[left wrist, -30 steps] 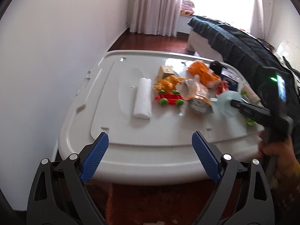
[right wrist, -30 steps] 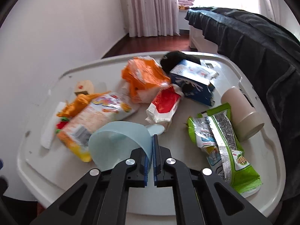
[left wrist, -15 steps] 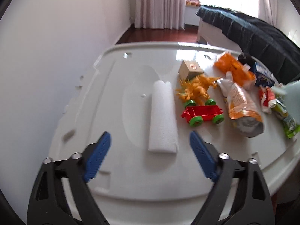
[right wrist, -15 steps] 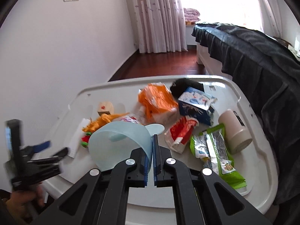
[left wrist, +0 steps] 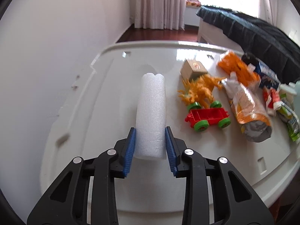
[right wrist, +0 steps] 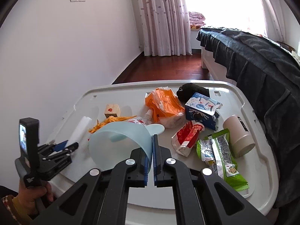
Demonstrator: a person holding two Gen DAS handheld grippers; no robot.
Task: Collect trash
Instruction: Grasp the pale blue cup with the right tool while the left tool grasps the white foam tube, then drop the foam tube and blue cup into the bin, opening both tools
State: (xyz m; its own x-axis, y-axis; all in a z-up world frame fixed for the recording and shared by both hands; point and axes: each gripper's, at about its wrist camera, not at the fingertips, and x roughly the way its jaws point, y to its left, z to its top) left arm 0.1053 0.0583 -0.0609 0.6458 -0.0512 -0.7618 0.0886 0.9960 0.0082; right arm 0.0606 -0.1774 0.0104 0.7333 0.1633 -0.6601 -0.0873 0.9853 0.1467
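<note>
A white foam roll (left wrist: 151,112) lies on the white plastic lid (left wrist: 105,86). My left gripper (left wrist: 150,134) has closed its blue pads on the roll's near end; it also shows in the right wrist view (right wrist: 64,145), at the roll (right wrist: 80,129). My right gripper (right wrist: 150,144) is shut on the rim of a pale blue plastic cup (right wrist: 120,144) and holds it above the lid. Trash on the lid: an orange snack bag (left wrist: 247,110), an orange plastic bag (right wrist: 165,106), a red wrapper (right wrist: 187,136), a green wrapper (right wrist: 221,155), a blue carton (right wrist: 202,110).
A red toy cart (left wrist: 208,117), an orange toy dinosaur (left wrist: 200,90) and a wooden block (left wrist: 194,69) lie right of the roll. A beige tumbler (right wrist: 238,135) and a black object (right wrist: 193,91) lie at the right. A dark-covered bed (right wrist: 262,60) borders the lid's right side.
My left gripper moved forward over the lid and closed from wide open onto the foam roll's near end. My right gripper rose and drew back with the cup.
</note>
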